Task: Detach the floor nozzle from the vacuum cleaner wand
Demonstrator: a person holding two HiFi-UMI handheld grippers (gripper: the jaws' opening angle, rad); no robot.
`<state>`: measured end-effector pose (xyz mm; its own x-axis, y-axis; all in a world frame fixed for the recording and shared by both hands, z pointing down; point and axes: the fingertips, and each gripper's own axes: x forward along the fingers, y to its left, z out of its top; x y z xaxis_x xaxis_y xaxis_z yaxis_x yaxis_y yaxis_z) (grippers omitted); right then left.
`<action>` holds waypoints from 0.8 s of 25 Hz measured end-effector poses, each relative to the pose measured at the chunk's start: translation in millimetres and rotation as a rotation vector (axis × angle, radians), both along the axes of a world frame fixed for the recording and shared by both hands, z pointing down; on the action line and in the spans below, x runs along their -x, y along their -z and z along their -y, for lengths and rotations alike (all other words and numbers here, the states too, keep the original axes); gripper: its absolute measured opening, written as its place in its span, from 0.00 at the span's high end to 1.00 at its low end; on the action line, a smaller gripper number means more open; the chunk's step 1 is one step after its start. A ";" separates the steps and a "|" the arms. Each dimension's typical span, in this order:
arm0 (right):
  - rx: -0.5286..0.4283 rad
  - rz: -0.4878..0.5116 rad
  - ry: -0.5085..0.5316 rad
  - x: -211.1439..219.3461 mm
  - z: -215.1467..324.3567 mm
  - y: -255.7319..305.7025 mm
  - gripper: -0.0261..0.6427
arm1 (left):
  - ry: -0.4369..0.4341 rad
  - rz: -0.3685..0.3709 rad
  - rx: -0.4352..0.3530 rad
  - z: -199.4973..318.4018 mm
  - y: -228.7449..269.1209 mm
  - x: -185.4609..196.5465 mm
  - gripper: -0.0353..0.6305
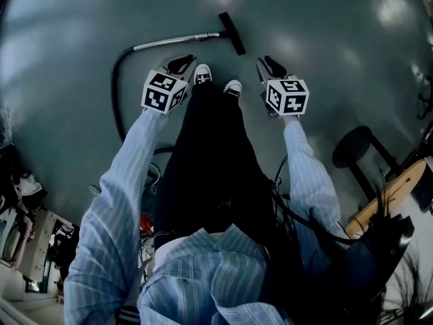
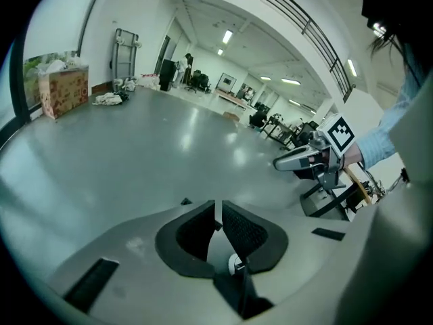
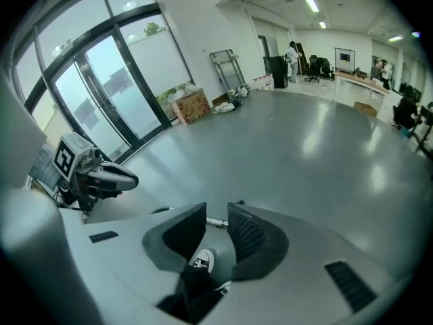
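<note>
My left gripper (image 1: pixel 184 63) is pressed together, empty; my right gripper (image 1: pixel 268 64) is slightly spread, empty. Ahead of both lies the vacuum wand (image 1: pixel 177 42), its floor nozzle (image 1: pixel 233 34) seemingly attached.

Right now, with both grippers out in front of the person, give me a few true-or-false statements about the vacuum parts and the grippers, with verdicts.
1. The floor nozzle sits on the end of the wand, and both lie on the floor. True.
2. The left gripper is clamped on the wand. False: its fingers are together on nothing, well clear of the wand.
3. The right gripper has its fingers apart and grips nothing. True.
4. The round stool stands on the person's left. False: it stands on the right, beyond the right gripper's arm.
</note>
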<state>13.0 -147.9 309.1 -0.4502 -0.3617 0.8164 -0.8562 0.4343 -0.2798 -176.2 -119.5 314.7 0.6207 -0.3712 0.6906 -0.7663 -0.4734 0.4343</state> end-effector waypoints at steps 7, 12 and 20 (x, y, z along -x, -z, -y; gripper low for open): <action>0.094 -0.051 0.039 -1.1 -12.9 -108.6 0.82 | 0.039 0.088 0.026 -4.9 -91.7 17.7 0.92; 0.121 -0.052 0.043 -1.9 -21.2 -177.8 0.78 | -0.008 0.117 0.021 4.0 -157.9 12.1 0.90; 0.101 -0.106 0.080 -26.2 -32.7 -268.1 0.69 | -0.163 0.184 0.005 -0.7 -255.4 -25.4 0.78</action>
<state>39.1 -115.2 577.2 -0.3841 -0.2418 0.8911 -0.8469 0.4767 -0.2358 -150.9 -118.9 570.1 0.5358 -0.2726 0.7991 -0.7461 -0.5959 0.2970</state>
